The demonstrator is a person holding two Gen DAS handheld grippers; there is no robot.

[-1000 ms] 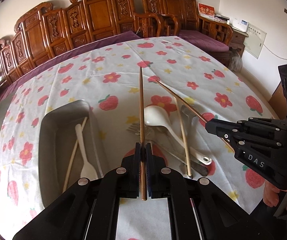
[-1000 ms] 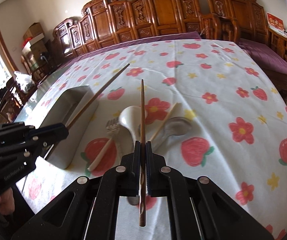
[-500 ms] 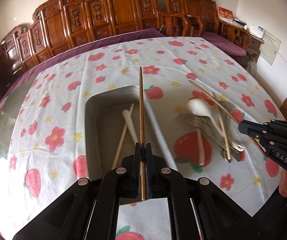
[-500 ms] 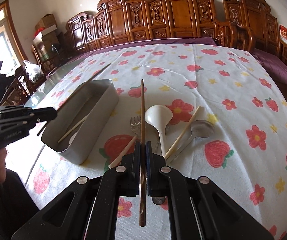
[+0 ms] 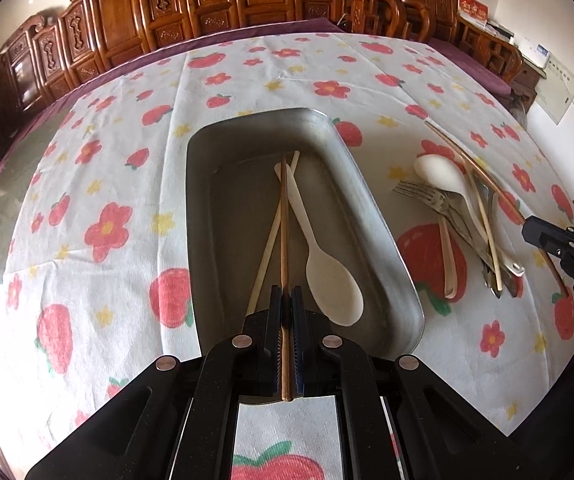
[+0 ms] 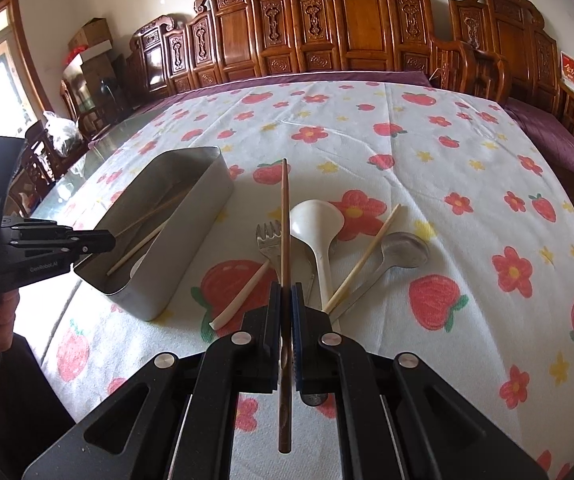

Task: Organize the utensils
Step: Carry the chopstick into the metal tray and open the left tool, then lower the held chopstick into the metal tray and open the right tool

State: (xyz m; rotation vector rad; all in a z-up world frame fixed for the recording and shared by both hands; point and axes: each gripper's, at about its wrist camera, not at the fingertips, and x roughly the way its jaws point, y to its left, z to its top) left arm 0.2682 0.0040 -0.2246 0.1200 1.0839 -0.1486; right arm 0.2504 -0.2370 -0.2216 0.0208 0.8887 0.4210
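Note:
My left gripper (image 5: 286, 300) is shut on a brown chopstick (image 5: 284, 216) and holds it low inside the metal tray (image 5: 371, 216), above a pale chopstick (image 5: 271, 236) and a white spoon (image 5: 329, 276). My right gripper (image 6: 286, 298) is shut on another brown chopstick (image 6: 284, 216), held over the utensil pile: a fork (image 6: 270, 240), a white ladle (image 6: 317, 224), a metal spoon (image 6: 403, 248) and pale chopsticks (image 6: 363, 260). The tray (image 6: 191, 224) stands left of the pile. The left gripper also shows in the right wrist view (image 6: 111, 242), the right gripper in the left wrist view (image 5: 527, 228).
A strawberry and flower tablecloth (image 6: 467, 200) covers the table. Carved wooden chairs (image 6: 347, 28) line the far side. A purple cushioned bench (image 6: 547, 136) stands at the right. The table's near edge is below both grippers.
My left gripper has swung left and down from over the pile into the tray with its chopstick. My right gripper stays over the pile, drawn back slightly.

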